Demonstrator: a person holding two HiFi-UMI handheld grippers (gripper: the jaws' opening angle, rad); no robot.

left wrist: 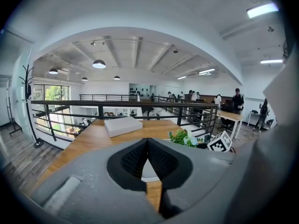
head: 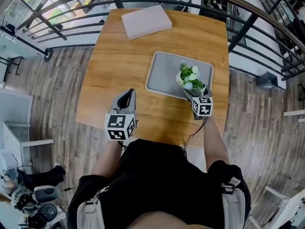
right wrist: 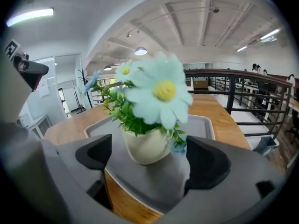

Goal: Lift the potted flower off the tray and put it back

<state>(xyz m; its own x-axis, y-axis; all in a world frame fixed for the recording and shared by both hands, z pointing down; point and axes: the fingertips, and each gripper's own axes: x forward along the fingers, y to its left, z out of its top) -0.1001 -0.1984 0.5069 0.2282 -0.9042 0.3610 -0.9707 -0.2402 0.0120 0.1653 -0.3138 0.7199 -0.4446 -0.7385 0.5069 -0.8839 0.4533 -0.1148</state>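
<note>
Here, a wooden table [head: 124,80] beside black railing [left wrist: 101,112] bears a grey tray [head: 164,73].

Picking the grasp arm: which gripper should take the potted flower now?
Right. The right gripper is open with the potted flower between its jaws on the tray. The left gripper is shut, over the table beside the tray.

Bright, even light in all three views. In the head view the table [head: 124,70] shows only faint, soft shadows, and the railing [head: 267,27] bows from lens distortion. Both gripper views are fisheye circles with black corners. Left: a strip light [left wrist: 265,10] glares at 2 o'clock, a window [left wrist: 51,93] glows at 9. Right: the flower [right wrist: 159,94], close to the lens, is blurred; a ceiling tube [right wrist: 30,16] flares at 10 o'clock.
</note>
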